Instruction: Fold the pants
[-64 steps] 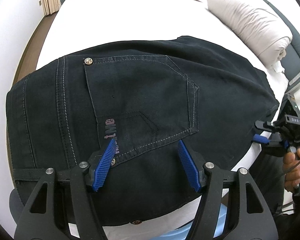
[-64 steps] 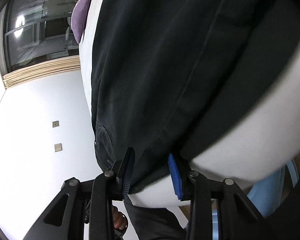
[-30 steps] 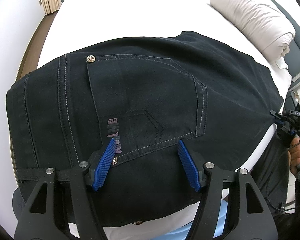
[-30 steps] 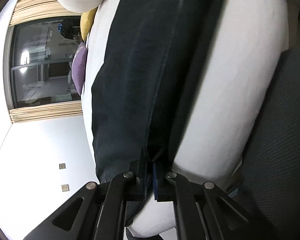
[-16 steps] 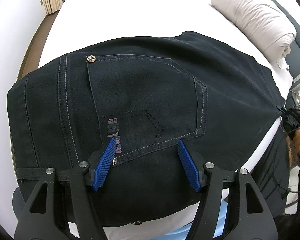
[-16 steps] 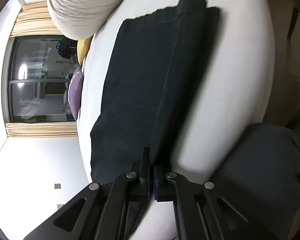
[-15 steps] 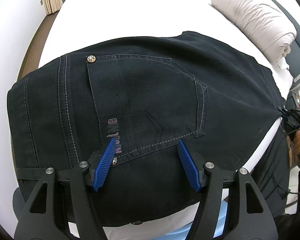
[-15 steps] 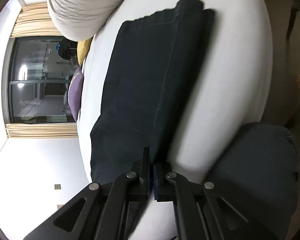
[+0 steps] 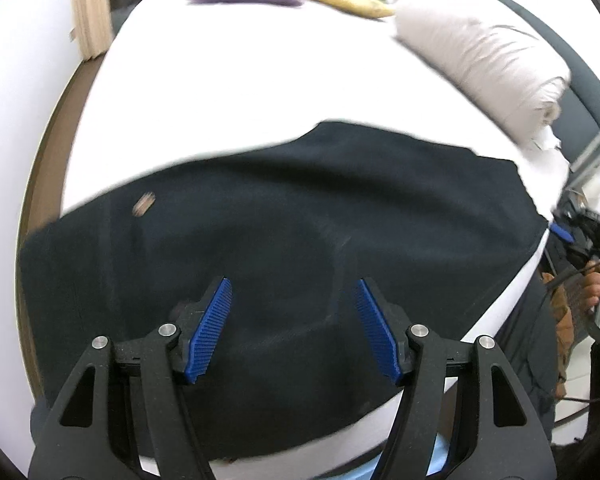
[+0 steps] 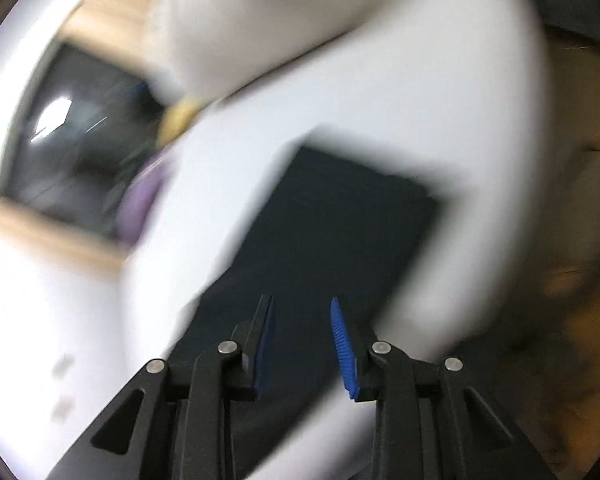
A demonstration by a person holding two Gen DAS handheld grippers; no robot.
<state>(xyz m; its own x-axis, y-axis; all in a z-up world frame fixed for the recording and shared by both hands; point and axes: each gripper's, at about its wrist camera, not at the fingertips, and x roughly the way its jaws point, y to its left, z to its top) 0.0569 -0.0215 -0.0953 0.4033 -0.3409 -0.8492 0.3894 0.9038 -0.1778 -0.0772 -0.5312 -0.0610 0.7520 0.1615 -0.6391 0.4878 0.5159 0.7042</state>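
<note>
Left gripper (image 9: 292, 330) hung over the dark jeans (image 9: 300, 220), jaws wide with nothing pinched. The jeans lay folded across the white bed (image 9: 260, 80), near edge at 6 o'clock, bare sheet from 10 to 1. A rolled duvet (image 9: 480, 52) sat at 2. Right gripper (image 10: 302, 340) at 3 was opening its jaws, nothing between them, just off the jeans' corner.

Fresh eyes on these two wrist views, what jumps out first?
The folded black denim pants dominate, lying flat on the white bed and filling the middle of the left wrist view. Blue-padded fingers frame them: the left hand-held gripper stands open above the cloth, the right hand-held gripper is opening with nothing pinched. A rolled pale duvet lies along the bed's right edge.
</note>
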